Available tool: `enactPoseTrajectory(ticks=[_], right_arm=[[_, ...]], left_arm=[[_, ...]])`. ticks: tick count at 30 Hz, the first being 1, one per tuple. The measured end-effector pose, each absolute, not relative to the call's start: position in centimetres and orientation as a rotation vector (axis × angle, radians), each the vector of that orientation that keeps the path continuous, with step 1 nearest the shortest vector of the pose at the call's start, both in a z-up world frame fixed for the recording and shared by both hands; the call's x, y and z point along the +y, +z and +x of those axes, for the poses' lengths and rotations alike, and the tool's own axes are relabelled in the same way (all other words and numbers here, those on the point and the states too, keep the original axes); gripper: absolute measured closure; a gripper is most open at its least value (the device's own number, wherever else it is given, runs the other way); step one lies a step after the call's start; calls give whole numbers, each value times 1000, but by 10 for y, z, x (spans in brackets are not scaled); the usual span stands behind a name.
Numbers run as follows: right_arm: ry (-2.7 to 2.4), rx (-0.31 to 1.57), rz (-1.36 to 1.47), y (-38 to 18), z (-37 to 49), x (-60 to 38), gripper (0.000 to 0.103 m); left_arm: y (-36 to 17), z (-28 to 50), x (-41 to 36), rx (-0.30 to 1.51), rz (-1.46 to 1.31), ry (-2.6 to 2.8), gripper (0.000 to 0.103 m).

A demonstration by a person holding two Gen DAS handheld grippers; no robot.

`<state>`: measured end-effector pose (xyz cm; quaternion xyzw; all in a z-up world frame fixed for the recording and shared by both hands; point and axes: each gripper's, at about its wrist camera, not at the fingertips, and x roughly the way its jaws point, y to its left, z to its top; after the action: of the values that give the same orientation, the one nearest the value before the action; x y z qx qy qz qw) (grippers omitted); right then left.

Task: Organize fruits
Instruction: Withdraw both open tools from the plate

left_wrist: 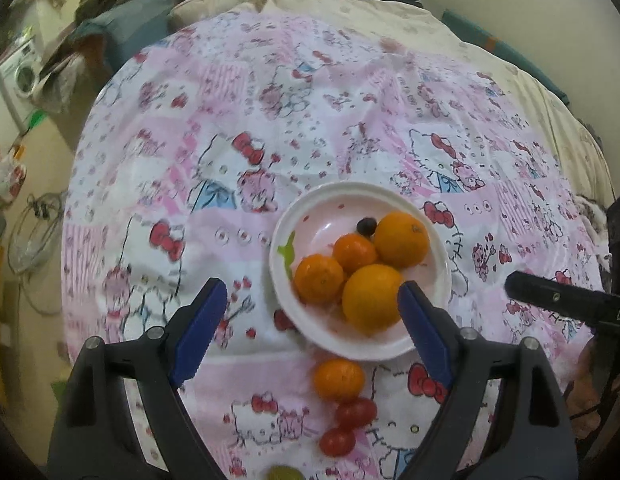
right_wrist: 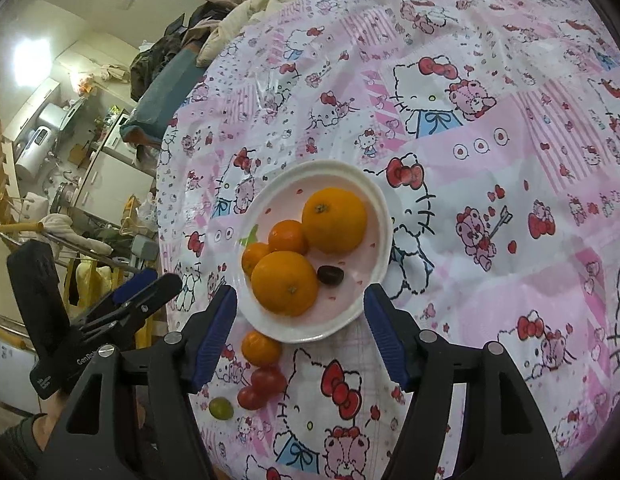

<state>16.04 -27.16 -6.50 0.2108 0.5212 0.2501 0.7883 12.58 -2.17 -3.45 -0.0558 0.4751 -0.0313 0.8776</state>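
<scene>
A white bowl (left_wrist: 406, 346) (right_wrist: 342, 326) on the Hello Kitty cloth holds two large oranges (left_wrist: 372, 298) (right_wrist: 283, 282), two small mandarins (left_wrist: 318, 279) (right_wrist: 287, 236) and a dark grape (left_wrist: 366, 225) (right_wrist: 330, 274). On the cloth in front of the bowl lie a loose mandarin (left_wrist: 338, 379) (right_wrist: 261, 347), two red tomatoes (left_wrist: 356, 412) (right_wrist: 267, 380) and a green grape (right_wrist: 220, 408). My left gripper (left_wrist: 312, 300) is open and empty above the bowl's near side. My right gripper (right_wrist: 301, 304) is open and empty over the bowl's near rim.
The pink patterned cloth (left_wrist: 269, 120) covers a round table. The right gripper shows at the right edge of the left wrist view (left_wrist: 566, 300); the left gripper shows at the left of the right wrist view (right_wrist: 121, 304). Clutter, a washing machine (left_wrist: 19, 76) and bedding surround the table.
</scene>
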Motion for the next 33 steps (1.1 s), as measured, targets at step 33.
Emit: enactPoseTrajectory(ticks=[33], right_arm=[[610, 1379, 535, -131, 126, -218, 33]], left_arm=[[-70, 74, 45, 1104, -372, 157, 18]])
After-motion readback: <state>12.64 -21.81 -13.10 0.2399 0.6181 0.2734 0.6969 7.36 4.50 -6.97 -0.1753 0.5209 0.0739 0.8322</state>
